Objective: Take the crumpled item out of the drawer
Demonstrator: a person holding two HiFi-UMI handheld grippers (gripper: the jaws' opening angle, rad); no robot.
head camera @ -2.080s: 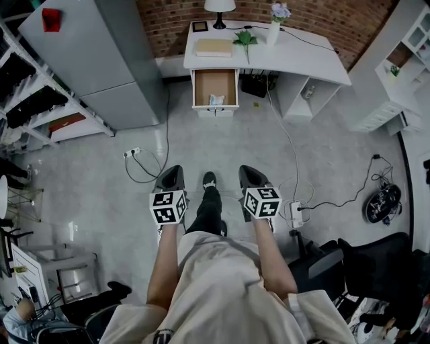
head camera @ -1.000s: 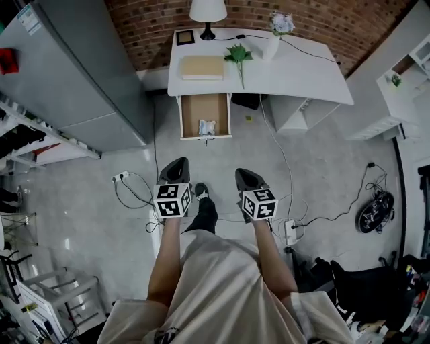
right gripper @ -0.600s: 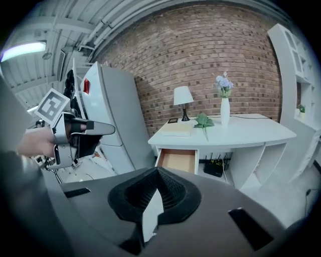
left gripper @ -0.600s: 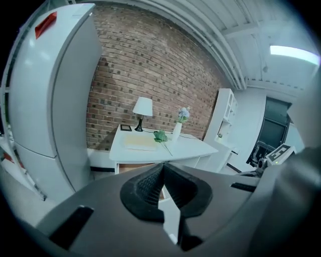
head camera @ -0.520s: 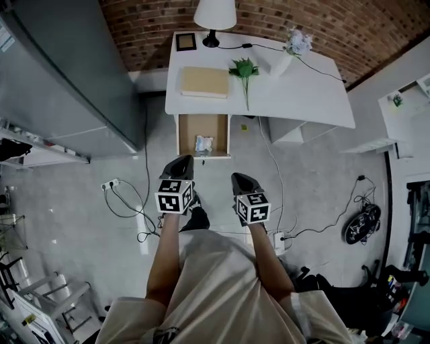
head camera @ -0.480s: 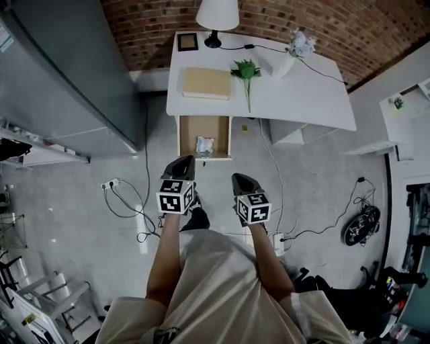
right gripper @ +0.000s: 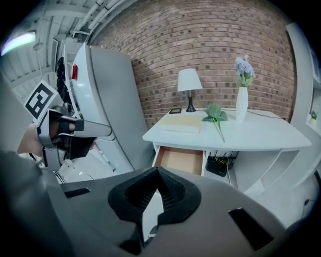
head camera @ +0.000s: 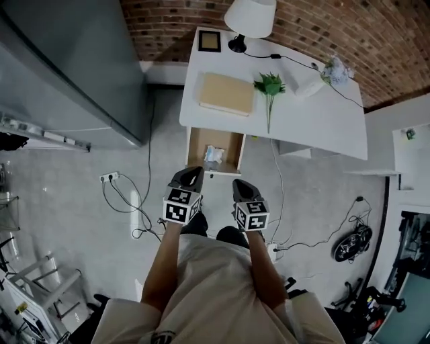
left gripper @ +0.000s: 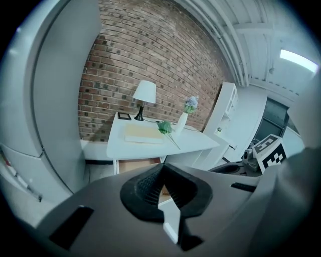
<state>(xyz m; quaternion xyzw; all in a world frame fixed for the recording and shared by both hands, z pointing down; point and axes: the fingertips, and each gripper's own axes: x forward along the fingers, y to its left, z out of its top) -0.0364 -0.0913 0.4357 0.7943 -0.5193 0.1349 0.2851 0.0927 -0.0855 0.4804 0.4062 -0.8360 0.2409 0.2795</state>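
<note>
Left gripper (head camera: 190,175) and right gripper (head camera: 242,187): fingers clenched, nothing between. Just ahead, the crumpled item (head camera: 213,156) lies in the open drawer (head camera: 195,145) under the table (head camera: 322,121). It looks light, soft and crushable, likely paper or film. Pinch a raised fold from above.

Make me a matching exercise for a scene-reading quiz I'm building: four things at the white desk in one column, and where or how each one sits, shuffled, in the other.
Things
1. crumpled item
2. lamp
3. green sprig
4. vase

Places
A. lying flat on the desk top, beside the tan pad
B. standing upright, pale flowers in it
C. inside the open drawer
D. standing at the desk's back edge, next to the small picture frame

Pairs: 1-C, 2-D, 3-A, 4-B
</note>
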